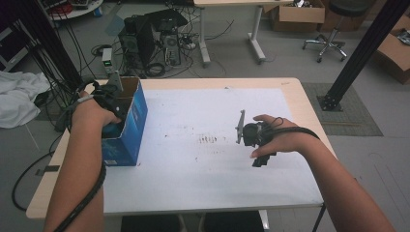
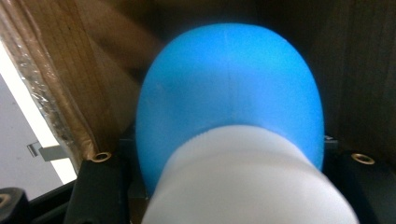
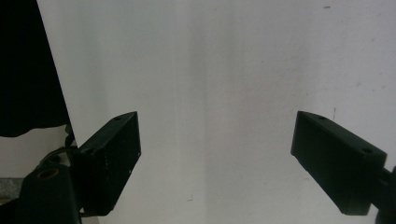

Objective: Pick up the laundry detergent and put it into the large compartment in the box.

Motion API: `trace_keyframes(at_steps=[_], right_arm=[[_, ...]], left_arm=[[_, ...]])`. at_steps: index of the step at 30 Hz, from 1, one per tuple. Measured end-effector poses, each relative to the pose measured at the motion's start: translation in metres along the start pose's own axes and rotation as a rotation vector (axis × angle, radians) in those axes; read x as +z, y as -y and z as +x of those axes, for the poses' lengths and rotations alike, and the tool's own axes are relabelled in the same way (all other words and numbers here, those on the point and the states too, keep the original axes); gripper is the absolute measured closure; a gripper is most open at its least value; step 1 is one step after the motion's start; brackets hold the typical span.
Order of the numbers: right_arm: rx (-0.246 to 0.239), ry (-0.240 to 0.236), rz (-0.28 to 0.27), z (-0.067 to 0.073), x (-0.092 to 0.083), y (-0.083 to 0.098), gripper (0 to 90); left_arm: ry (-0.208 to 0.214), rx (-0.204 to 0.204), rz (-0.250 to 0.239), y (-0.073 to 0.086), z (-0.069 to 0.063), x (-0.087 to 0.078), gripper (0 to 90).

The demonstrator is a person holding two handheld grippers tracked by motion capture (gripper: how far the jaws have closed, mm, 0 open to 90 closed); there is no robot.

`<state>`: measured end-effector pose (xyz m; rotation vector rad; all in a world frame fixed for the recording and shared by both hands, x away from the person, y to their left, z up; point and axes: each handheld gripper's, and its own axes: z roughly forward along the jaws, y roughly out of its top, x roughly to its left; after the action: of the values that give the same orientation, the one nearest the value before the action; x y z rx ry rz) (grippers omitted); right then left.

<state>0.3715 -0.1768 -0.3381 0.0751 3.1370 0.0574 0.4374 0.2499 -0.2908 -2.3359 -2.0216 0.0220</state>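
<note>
Seen from above: white table (image 1: 208, 159), blue box (image 1: 129, 128) at 9 o'clock, open at top. Left gripper (image 1: 112, 108) inside the box, jaws on either side of a blue bottle (image 2: 229, 93) with white cap (image 2: 247, 182), apparently clamped on it. Right gripper (image 1: 256, 137) at 3 o'clock, low over bare tabletop, jaws wide apart, holding nothing. Probably mid-step, either lifting the bottle out or putting it in. Next: a straight move clear of the cardboard walls.

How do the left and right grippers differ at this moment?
The left gripper reaches into the blue cardboard box; the right gripper is over the white table surface. The left closes on a blue bottle with a white cap; the right's jaws stand wide apart, empty. Both are hand-held.
</note>
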Motion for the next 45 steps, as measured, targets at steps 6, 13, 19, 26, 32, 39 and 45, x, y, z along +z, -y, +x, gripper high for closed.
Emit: trace_keyframes(at_steps=[6,13,19,26,32,39,45], right_arm=[[0.004,0.001,-0.002,0.0,-0.001,0.0,15.9],[0.002,-0.001,0.0,0.0,0.0,0.0,15.9],[0.0,-0.001,-0.004,0.0,0.0,-0.001,15.9],[0.0,-0.001,-0.005,0.0,0.0,-0.001,15.9],[-0.001,0.002,-0.003,0.0,-0.001,0.0,15.9],[-0.003,0.003,-0.008,0.001,-0.001,0.001,15.9],[-0.003,0.004,-0.011,0.0,-0.001,0.0,16.0]], left_arm=[[0.012,-0.01,-0.008,0.002,0.002,0.0,37.4],[0.007,-0.003,-0.012,0.001,-0.001,-0.004,32.8],[0.001,0.005,-0.019,0.0,-0.001,-0.01,32.5],[0.003,0.002,-0.02,0.0,-0.001,-0.011,31.1],[0.001,0.003,-0.023,0.002,-0.003,-0.017,30.0],[-0.002,-0.003,-0.033,0.006,-0.001,-0.028,26.2],[-0.009,0.002,-0.042,0.007,-0.002,-0.035,25.9]])
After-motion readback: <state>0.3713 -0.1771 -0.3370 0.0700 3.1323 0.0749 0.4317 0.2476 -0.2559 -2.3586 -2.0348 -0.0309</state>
